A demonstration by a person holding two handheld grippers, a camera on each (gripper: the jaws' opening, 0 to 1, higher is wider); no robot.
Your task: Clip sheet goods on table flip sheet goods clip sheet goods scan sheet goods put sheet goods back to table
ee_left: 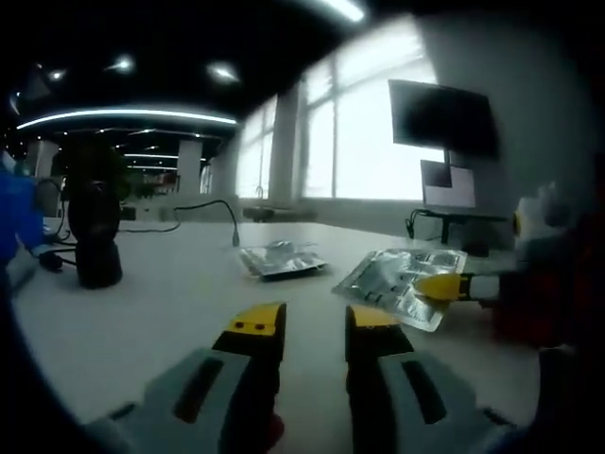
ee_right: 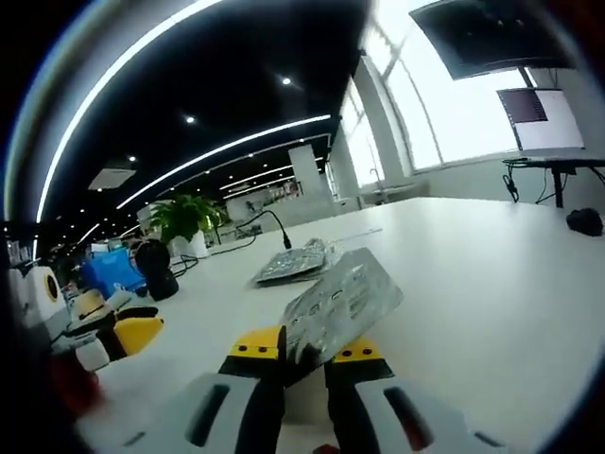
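Right gripper [ee_right: 304,352] fingers clamp the foil sheet [ee_right: 338,305] at lower centre, apparently raised off the table [ee_right: 492,274] for flipping; left gripper [ee_left: 315,326] stands parted, empty.

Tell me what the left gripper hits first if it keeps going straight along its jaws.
Bare table comes first ahead of the left gripper, whose jaws are open. Beyond that, roughly in line, lies the flat silver sheet pack. The other silver sheet, held by the right gripper, sits off to the side. Depth is uncertain.
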